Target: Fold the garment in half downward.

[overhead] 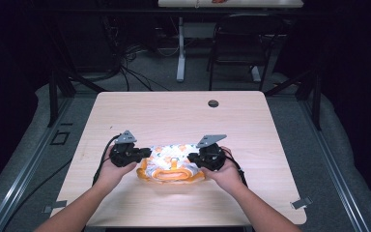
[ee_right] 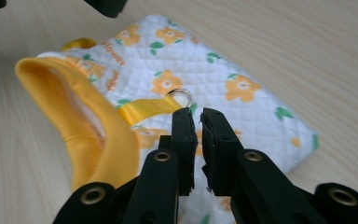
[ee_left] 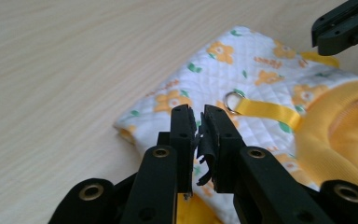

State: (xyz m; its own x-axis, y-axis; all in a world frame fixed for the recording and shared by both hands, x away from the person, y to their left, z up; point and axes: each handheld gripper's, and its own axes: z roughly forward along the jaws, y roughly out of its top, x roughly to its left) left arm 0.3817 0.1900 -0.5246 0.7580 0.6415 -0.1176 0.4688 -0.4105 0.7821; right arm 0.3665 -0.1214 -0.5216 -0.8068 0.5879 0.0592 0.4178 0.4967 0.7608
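quilted white fabric garment with orange flower print and yellow ribbed trim lies folded on the light wood table, near its front edge. left gripper sits at the garment's left end, right gripper at its right end. both jaw pairs nearly closed, narrow gap, nothing pinched. each hovers over the cloth, near the metal ring on the yellow ribbon strap.

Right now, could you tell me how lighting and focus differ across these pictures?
High view: dark surroundings, lit pale wooden table, soft detail. Left gripper view: sharp white quilted garment with orange flowers, near black jaws slightly blurred. Right gripper view: even light, faint shadow beside its yellow ribbed collar.
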